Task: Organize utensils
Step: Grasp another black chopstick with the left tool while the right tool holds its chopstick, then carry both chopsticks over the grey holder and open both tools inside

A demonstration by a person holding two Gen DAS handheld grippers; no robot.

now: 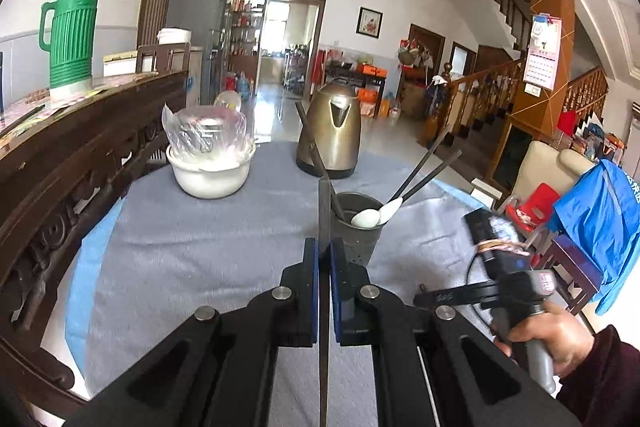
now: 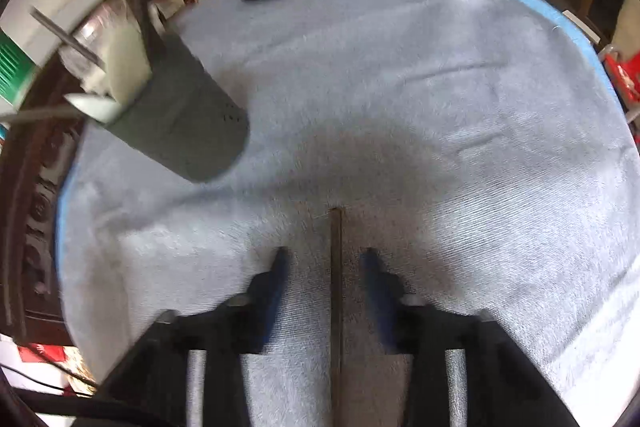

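Observation:
My left gripper (image 1: 324, 247) is shut on a dark chopstick (image 1: 324, 203) that stands upright between its pads, just in front of the grey utensil cup (image 1: 358, 227). The cup holds several dark chopsticks (image 1: 424, 167) and white spoons (image 1: 366, 217). The cup also shows in the right wrist view (image 2: 180, 123) at the left. My right gripper (image 2: 325, 255) is open, low over the grey cloth, with a dark chopstick (image 2: 336, 287) lying on the cloth between its fingers. The right gripper shows in the left wrist view (image 1: 500, 267), held by a hand.
A grey cloth (image 1: 200, 247) covers the round table. A bronze kettle (image 1: 332, 131) and a white bowl with plastic wrap (image 1: 210, 163) stand at the far side. A dark wooden sideboard (image 1: 80, 155) with a green thermos (image 1: 72, 27) is on the left.

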